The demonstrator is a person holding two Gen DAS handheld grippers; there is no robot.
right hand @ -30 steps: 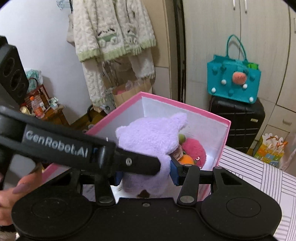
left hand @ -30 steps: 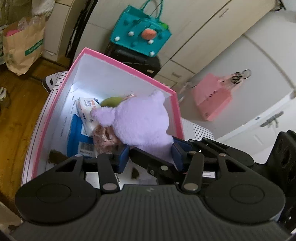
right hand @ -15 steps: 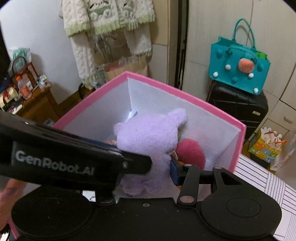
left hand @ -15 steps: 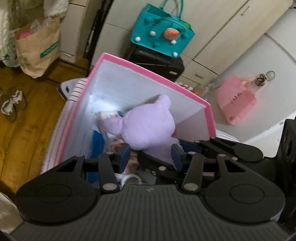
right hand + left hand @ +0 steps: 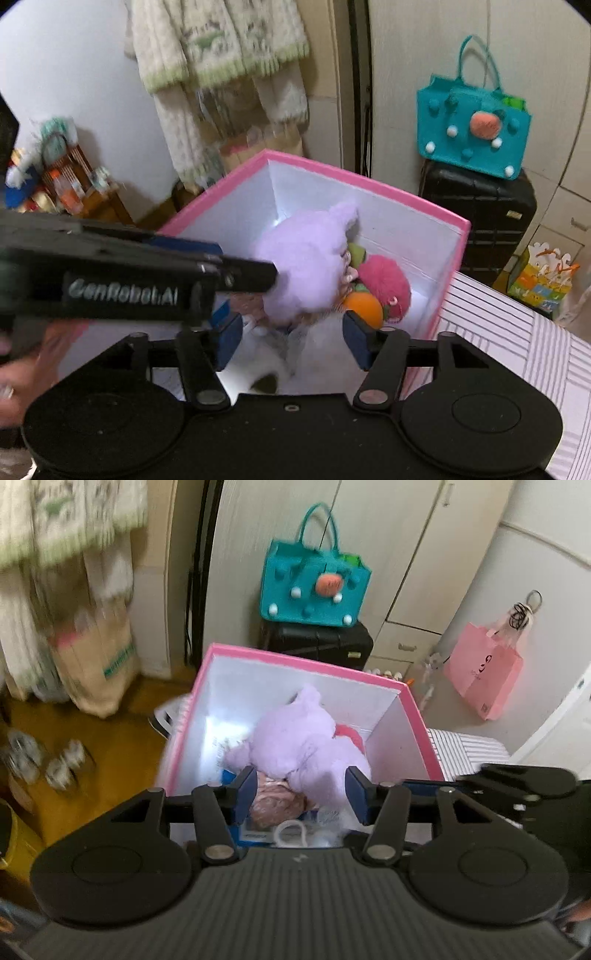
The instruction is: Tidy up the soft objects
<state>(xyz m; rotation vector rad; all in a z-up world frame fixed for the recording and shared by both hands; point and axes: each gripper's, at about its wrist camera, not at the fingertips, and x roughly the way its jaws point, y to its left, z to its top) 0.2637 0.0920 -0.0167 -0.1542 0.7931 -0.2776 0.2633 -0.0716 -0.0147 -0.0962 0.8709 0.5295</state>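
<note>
A purple plush toy (image 5: pixel 306 738) lies inside the pink-rimmed white box (image 5: pixel 295 661), on top of other soft items. It also shows in the right wrist view (image 5: pixel 306 266) next to a red plush (image 5: pixel 386 284) and an orange ball (image 5: pixel 364 310). My left gripper (image 5: pixel 301 794) is open, its blue pads above the box's near side, holding nothing. My right gripper (image 5: pixel 291 336) is open above the box (image 5: pixel 369 184), empty. The left gripper's body (image 5: pixel 129 273) crosses the right wrist view.
A teal bag (image 5: pixel 314 587) sits on a black suitcase (image 5: pixel 317 642) behind the box. A pink bag (image 5: pixel 484 672) hangs at right. A paper bag (image 5: pixel 96 661) and shoes (image 5: pixel 48 760) are on the wooden floor at left. A striped surface (image 5: pixel 517 332) lies under the box.
Both grippers let go of the purple plush and opened. The plush dropped into the box. Both grippers pulled back and up from it.
</note>
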